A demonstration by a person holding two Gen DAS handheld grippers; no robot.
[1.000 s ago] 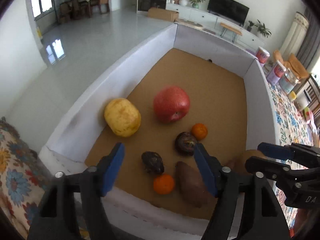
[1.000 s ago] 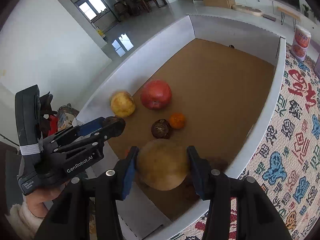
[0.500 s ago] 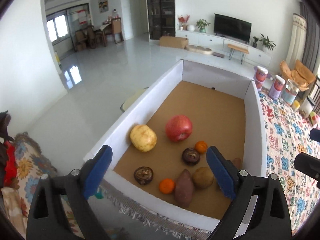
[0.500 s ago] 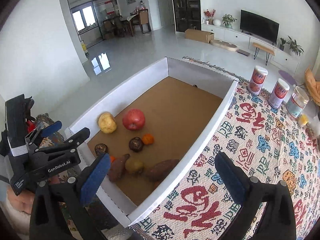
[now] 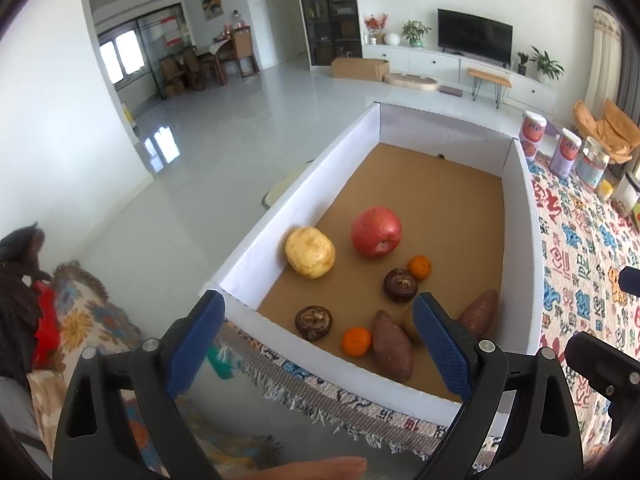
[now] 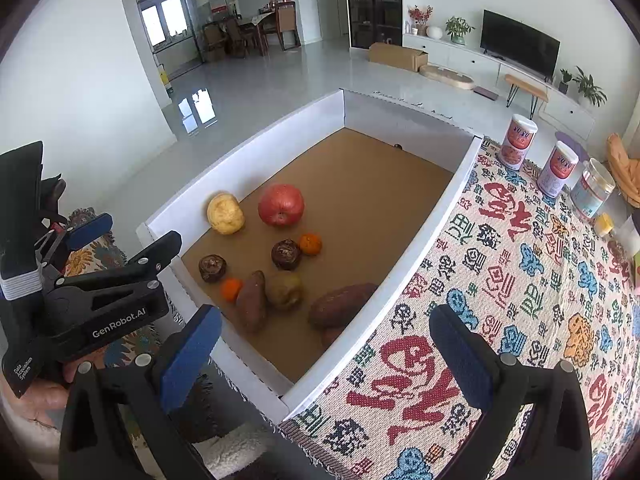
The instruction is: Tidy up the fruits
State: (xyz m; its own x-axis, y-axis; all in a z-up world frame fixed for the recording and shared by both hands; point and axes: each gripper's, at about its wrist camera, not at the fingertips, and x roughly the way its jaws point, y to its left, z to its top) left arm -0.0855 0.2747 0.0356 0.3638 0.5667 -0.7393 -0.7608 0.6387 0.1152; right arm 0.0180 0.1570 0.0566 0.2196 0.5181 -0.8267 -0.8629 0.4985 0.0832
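Both claws hang above the near end of the shallow white-walled box with a brown cardboard floor (image 6: pixel 416 240), tilted downward toward it. The left claw (image 5: pixel 318 340) has its blue-padded jaws spread wide with nothing between them; they have just been opening, and they frame the box's near corner and the fringed patterned cloth (image 5: pixel 320 396) under it. The right claw (image 6: pixel 326 354) is also wide open and empty, its jaws having just been opening; one pad sits over the box's near corner and the other over the woven cloth with red and blue characters (image 6: pixel 520 288) that covers the desk beside the box. In the right wrist view the left claw's black body shows at the left of the box, held by a hand (image 6: pixel 40 392).

All the produce lies on the box floor in its near half. A large red apple (image 6: pixel 281 205) sits nearest the box's middle, with a pale yellow round fruit (image 6: pixel 225 213) beside it against the left wall. Closer in are a small orange tangerine (image 6: pixel 311 244) touching a dark wrinkled round fruit (image 6: pixel 286 254), a second dark wrinkled fruit (image 6: pixel 212 268), another small tangerine (image 6: pixel 231 289), two reddish-brown sweet potatoes (image 6: pixel 252 301) (image 6: pixel 340 306) and a brownish-green round fruit (image 6: pixel 285 290) between them.
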